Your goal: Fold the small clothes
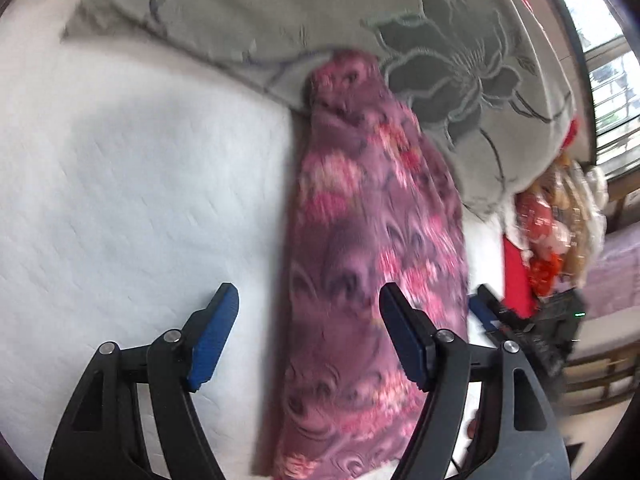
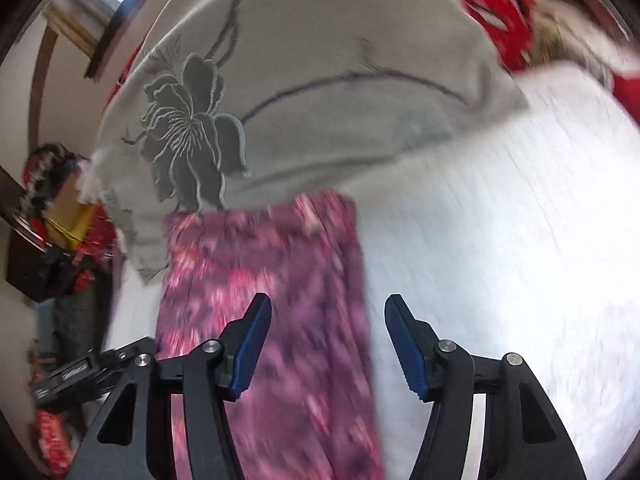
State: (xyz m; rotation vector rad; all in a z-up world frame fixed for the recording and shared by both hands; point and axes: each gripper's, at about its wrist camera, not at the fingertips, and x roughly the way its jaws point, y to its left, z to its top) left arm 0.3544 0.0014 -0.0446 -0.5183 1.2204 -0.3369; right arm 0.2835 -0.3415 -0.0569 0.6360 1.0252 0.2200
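Left hand-held gripper [image 1: 309, 312] with jaws spread wide, purple floral garment [image 1: 372, 264] lying long on white bed [image 1: 120, 184], its far end against grey flowered cushion [image 1: 400, 52]

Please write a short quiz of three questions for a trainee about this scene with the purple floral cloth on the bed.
1. True or false: the left gripper is closed on the purple floral garment.
2. Multiple choice: what lies at the far end of the garment? A) a grey blanket with a flower pattern B) a wooden box C) a blue towel
3. Fill in: in the right wrist view, the right gripper is open, and its ____ finger is over the garment while the other is over the white sheet.

Key: 1. False, it is open and holds nothing. 2. A. 3. left.
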